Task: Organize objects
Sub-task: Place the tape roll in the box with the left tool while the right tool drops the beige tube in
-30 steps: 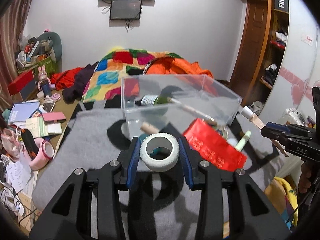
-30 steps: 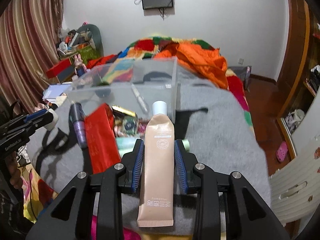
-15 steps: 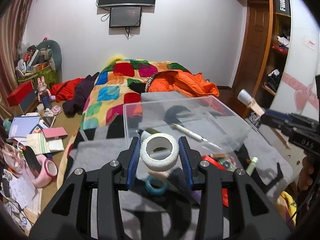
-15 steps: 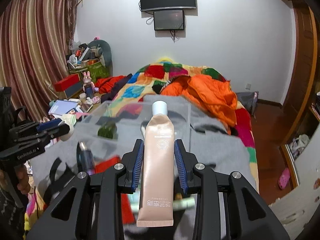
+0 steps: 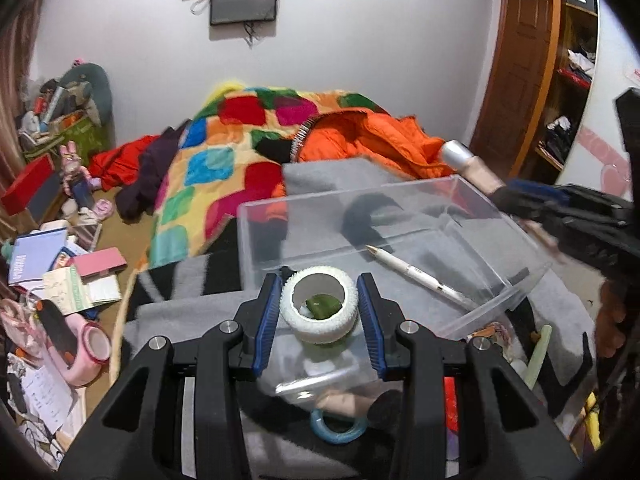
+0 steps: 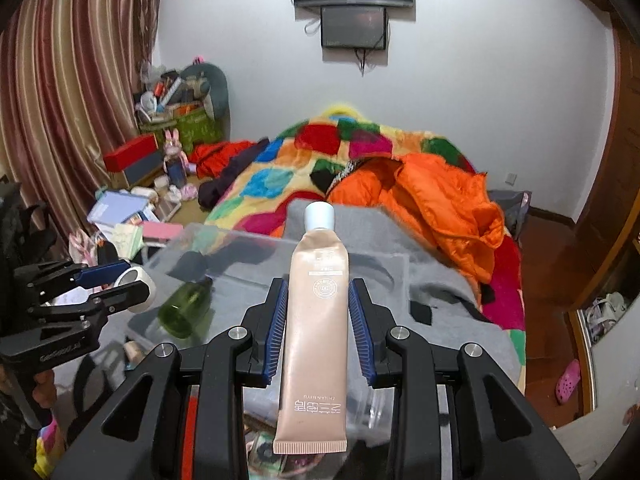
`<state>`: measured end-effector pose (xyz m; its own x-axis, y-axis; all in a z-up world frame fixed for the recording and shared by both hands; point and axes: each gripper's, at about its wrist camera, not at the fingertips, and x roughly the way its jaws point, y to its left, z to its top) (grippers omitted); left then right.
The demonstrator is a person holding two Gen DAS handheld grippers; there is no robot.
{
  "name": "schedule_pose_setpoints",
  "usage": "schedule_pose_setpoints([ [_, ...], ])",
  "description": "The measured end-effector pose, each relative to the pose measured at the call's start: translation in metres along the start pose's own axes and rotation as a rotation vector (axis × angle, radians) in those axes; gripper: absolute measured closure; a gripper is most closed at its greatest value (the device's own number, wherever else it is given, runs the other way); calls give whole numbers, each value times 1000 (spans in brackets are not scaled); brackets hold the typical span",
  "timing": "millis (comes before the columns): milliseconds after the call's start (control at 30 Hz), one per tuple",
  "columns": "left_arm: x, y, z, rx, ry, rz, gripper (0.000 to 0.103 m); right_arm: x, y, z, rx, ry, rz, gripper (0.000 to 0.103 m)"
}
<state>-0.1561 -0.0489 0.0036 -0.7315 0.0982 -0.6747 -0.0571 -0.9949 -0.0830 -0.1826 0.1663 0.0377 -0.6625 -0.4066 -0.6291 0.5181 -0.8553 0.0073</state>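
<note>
My left gripper (image 5: 318, 306) is shut on a white tape roll (image 5: 319, 309) and holds it over the near edge of a clear plastic box (image 5: 400, 216). The box holds a white pen (image 5: 416, 276) and a green bottle (image 6: 186, 308). My right gripper (image 6: 320, 308) is shut on a beige cream tube (image 6: 316, 320) with a white cap, held upright over the box's right side. The left gripper (image 6: 116, 286) with its roll shows at the left of the right wrist view. The right gripper (image 5: 520, 196) with the tube shows at the right of the left wrist view.
The box rests on a grey blanket (image 5: 192, 308) over the bed. A blue ring (image 5: 338, 426), a red packet (image 5: 450, 400) and a pale green stick (image 5: 536, 356) lie below the box. A colourful quilt (image 5: 224, 168) and orange jacket (image 6: 432, 200) lie beyond. Clutter (image 5: 60, 272) covers the floor at left.
Both grippers have risen and moved forward over the clear box, each still holding its object. The loose items on the blanket have dropped below the views.
</note>
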Motion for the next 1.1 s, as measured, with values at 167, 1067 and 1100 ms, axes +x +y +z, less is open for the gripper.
schedule_pose_setpoints([
  [167, 21, -9, 4, -7, 69, -74, 64, 34, 1, -11, 8, 83, 10, 75],
  [1067, 15, -36, 6, 66, 88, -53, 36, 23, 1, -28, -36, 159, 31, 56],
  [1100, 8, -37, 4, 70, 74, -45, 35, 20, 1, -28, -34, 153, 30, 55],
])
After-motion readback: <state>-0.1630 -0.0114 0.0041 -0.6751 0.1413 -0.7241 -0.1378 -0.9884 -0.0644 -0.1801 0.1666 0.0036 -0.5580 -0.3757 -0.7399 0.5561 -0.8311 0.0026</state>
